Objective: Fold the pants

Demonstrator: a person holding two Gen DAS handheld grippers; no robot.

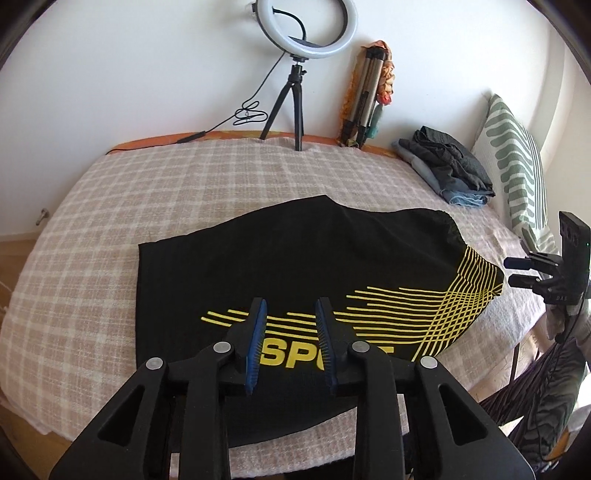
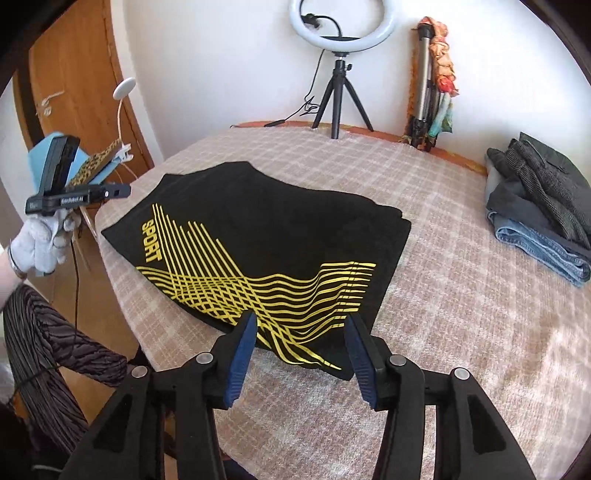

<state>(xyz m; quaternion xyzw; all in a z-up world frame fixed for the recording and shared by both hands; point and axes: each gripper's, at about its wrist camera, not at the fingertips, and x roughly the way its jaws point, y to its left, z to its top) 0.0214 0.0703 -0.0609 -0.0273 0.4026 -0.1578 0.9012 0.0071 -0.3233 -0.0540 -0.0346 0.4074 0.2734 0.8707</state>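
Folded pants [image 2: 266,254] lie on bed blanket [image 2: 461,332], just ahead of right gripper [image 2: 301,325]. Ring light tripod [image 2: 338,99] behind them. Clothes pile [image 2: 539,206] ahead-right. Left gripper [image 2: 110,192] far left, past bed edge.

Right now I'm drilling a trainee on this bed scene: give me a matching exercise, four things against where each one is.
Things:
1. black pants
2. ring light
3. pile of clothes
4. striped pillow

Places:
A. against the wall, past the clothes
B. folded flat, mid-bed
C. on a small tripod at the bed's far edge
D. heaped on the bed, right of the pants

Pairs: 1-B, 2-C, 3-D, 4-A
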